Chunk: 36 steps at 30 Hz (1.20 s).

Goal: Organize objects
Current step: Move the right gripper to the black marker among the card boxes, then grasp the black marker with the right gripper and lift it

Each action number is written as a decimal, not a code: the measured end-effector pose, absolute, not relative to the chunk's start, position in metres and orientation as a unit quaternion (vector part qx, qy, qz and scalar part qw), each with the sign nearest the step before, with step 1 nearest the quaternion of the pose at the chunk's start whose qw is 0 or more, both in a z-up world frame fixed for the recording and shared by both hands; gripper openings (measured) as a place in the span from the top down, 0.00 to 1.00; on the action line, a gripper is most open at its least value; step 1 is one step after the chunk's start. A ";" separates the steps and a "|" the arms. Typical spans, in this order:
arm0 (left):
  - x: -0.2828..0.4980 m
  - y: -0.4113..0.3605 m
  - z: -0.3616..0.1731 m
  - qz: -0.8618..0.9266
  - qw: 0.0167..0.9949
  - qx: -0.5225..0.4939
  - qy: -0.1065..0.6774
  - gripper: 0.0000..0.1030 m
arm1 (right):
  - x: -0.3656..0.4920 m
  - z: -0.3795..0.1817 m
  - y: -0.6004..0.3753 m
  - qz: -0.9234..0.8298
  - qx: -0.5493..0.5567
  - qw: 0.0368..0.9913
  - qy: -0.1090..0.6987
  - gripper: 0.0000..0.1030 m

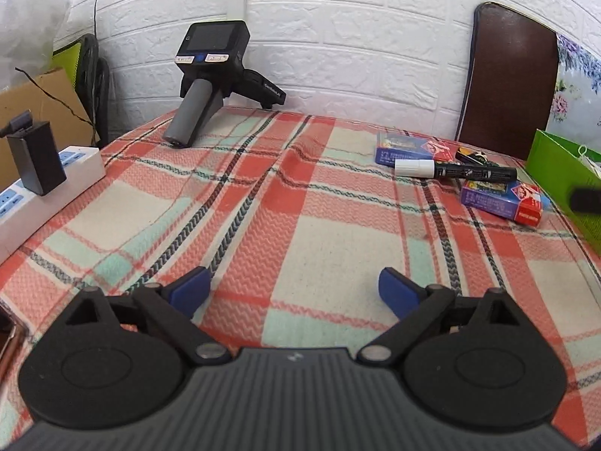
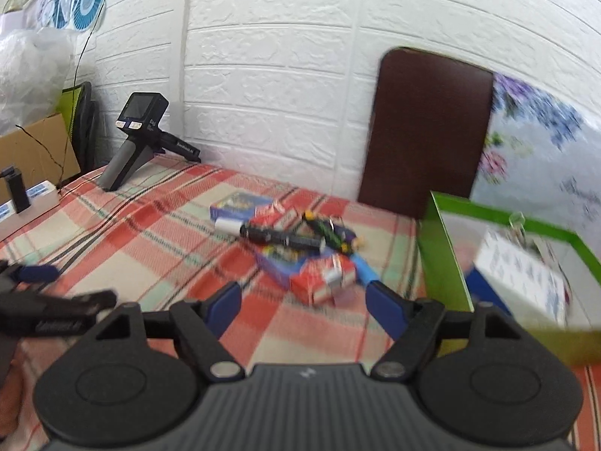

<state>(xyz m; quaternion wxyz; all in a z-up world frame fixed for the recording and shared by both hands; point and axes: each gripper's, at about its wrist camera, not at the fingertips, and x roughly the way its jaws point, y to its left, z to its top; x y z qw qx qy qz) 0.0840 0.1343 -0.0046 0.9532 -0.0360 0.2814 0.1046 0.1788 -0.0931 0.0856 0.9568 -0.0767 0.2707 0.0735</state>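
Note:
On the plaid cloth (image 1: pixel 300 225) lies a pile: a black marker with a white cap (image 1: pixel 454 170) (image 2: pixel 278 236), two blue-and-red card boxes (image 1: pixel 409 148) (image 1: pixel 503 199) and some small green-and-black pens (image 2: pixel 326 231). My left gripper (image 1: pixel 293 282) hangs open over bare cloth, well short of the pile. My right gripper (image 2: pixel 304 297) is open too, with nothing between its pads; the nearest red-ended box (image 2: pixel 323 278) lies just beyond its tips. The green box (image 2: pixel 450 263) stands to its right with a white packet (image 2: pixel 526 274) inside. The left gripper's fingers (image 2: pixel 37 273) show at the far left.
A black handheld device with a screen (image 1: pixel 210 75) stands at the back left by the white brick wall. A power strip (image 1: pixel 75 165) with a black adapter (image 1: pixel 35 158) runs along the left edge. A brown chair back (image 1: pixel 507 79) rises behind the pile.

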 end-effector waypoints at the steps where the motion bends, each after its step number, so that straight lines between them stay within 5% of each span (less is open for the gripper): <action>1: 0.084 0.132 -0.005 0.104 0.954 -0.031 0.279 0.05 | 0.192 0.087 -0.089 0.077 -0.089 0.956 0.269 0.33; 11: 0.082 0.136 -0.004 0.088 0.962 -0.059 0.252 0.05 | 0.294 0.051 -0.052 0.143 -0.235 0.905 0.325 0.39; 12: 0.083 0.137 -0.004 0.088 0.962 -0.063 0.251 0.05 | 0.295 0.051 -0.051 0.156 -0.232 0.903 0.327 0.46; 13: 0.083 0.138 -0.004 0.088 0.962 -0.067 0.250 0.05 | 0.296 0.052 -0.049 0.168 -0.230 0.899 0.334 0.66; 17: 0.084 0.141 -0.004 0.086 0.961 -0.079 0.250 0.05 | 0.287 0.051 -0.033 0.180 -0.243 0.890 0.340 0.81; 36: 0.094 0.129 -0.005 0.071 0.953 -0.035 0.292 0.00 | 0.078 0.038 -0.122 0.154 0.026 0.918 0.363 0.82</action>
